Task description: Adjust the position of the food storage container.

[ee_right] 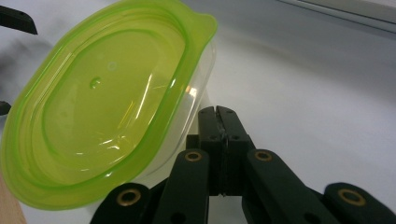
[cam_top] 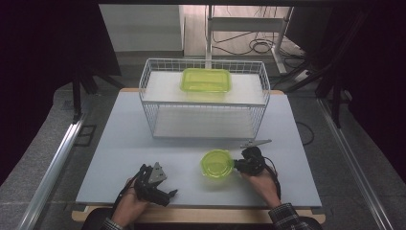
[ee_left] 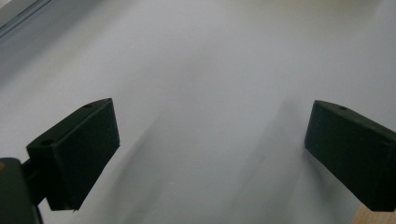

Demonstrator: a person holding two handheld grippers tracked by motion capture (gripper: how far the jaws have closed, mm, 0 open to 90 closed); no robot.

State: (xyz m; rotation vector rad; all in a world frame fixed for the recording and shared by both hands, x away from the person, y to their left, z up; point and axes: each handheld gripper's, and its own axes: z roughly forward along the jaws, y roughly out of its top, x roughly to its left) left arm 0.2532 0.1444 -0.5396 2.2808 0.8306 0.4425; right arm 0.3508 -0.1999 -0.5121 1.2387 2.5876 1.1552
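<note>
- Right gripper view has the right gripper [ee_right: 219, 135] with jaws pressed together beside the rim of a round green-lidded container [ee_right: 100, 107]; whether they pinch the rim, I cannot tell.
- High view sets that container [cam_top: 217, 163] near the table's [cam_top: 115, 143] front edge, right of middle, touching the right gripper [cam_top: 238, 165].
- Left gripper [cam_top: 165, 191] rests at the front edge with jaws spread wide, nothing between them.
- A wire basket [cam_top: 204, 98] holding a rectangular green-lidded container [cam_top: 206, 80] stands toward the back edge.
- Judgement: get a firm hold on the rim and lift level; open tabletop lies between the round container and the basket.
</note>
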